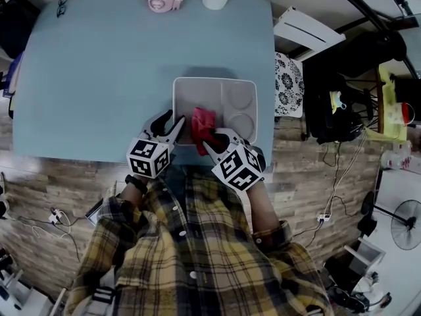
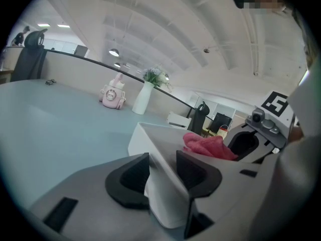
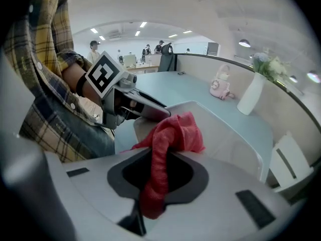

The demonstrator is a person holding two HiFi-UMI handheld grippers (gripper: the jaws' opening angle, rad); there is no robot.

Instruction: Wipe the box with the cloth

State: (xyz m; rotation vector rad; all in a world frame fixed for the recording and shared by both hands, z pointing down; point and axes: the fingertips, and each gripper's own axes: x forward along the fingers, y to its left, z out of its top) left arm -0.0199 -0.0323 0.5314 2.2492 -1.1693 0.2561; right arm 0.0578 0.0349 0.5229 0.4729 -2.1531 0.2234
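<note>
White plastic compartment box (image 1: 197,81) sits at the six o'clock edge of the pale blue table (image 1: 92,78). My left gripper (image 1: 170,125) clamps its seven o'clock wall. My right gripper (image 1: 214,140) pinches the crumpled red cloth (image 1: 202,125) inside, near six. Best: brace left, press cloth flat, sweep toward twelve.

left gripper (image 1: 172,126): grey two-jaw unit, tilted slightly down, jaws clamped across the near wall of the white plastic box (image 1: 214,79). right gripper (image 1: 209,138): pitched steeper, jaws pinched on the red cloth (image 1: 202,124). Both forearms are bare below the rolled yellow plaid sleeves (image 1: 115,217). black band (image 1: 135,183) on the left wrist.
</note>
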